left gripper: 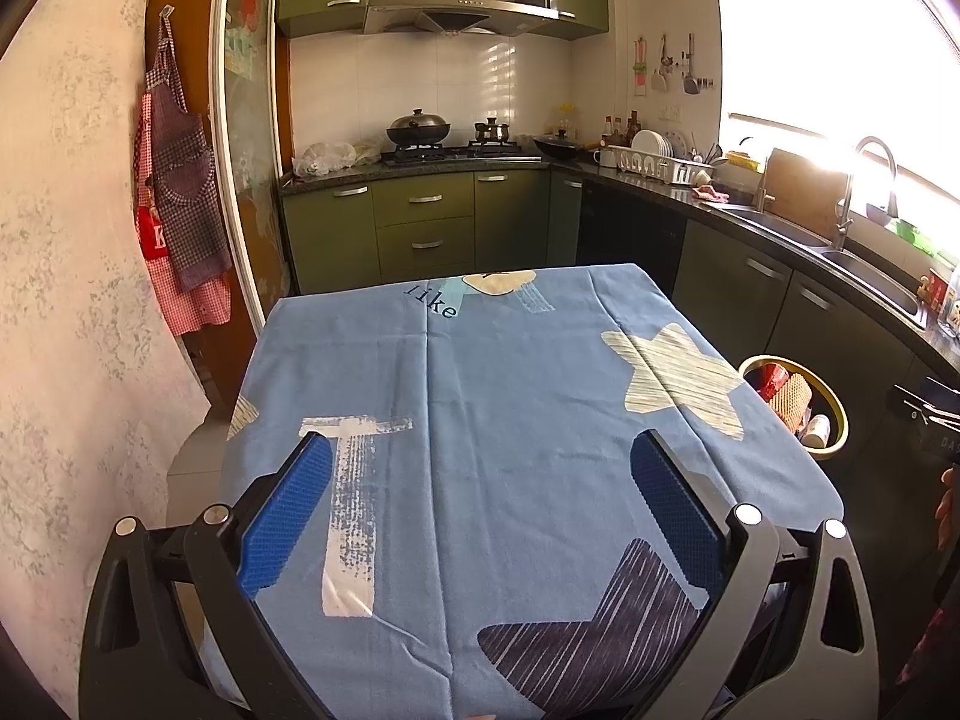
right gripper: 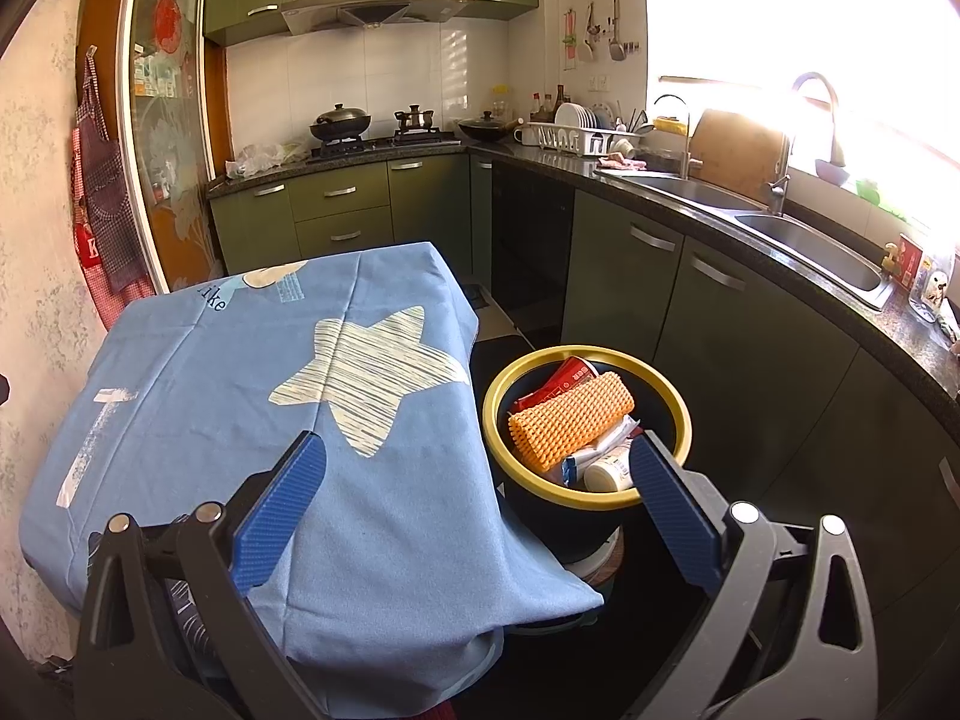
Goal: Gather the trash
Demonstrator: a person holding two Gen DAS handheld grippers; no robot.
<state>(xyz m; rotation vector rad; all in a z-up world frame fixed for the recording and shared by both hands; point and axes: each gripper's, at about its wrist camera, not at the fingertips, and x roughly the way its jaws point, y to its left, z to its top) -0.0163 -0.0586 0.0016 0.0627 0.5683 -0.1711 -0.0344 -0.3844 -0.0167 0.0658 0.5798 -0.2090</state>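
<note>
Left gripper (left gripper: pixel 480 516) spread, empty, over table (left gripper: pixel 456 372), bare of litter. Right gripper (right gripper: pixel 480 498) spread, empty, above table's right edge. Trash bin (right gripper: pixel 498 387) beside that edge, heaped: orange mesh roll (right gripper: pixel 570 420), red can (right gripper: pixel 570 375), white bottle (right gripper: pixel 606 474). Risk: mesh roll riding high may tumble out if bin nudged; hanging cloth may snag gripper.

left wrist: above table (left gripper: pixel 480 372), facing stove | right wrist: rightward, over bin (right gripper: pixel 585 501) | shared: both
</note>
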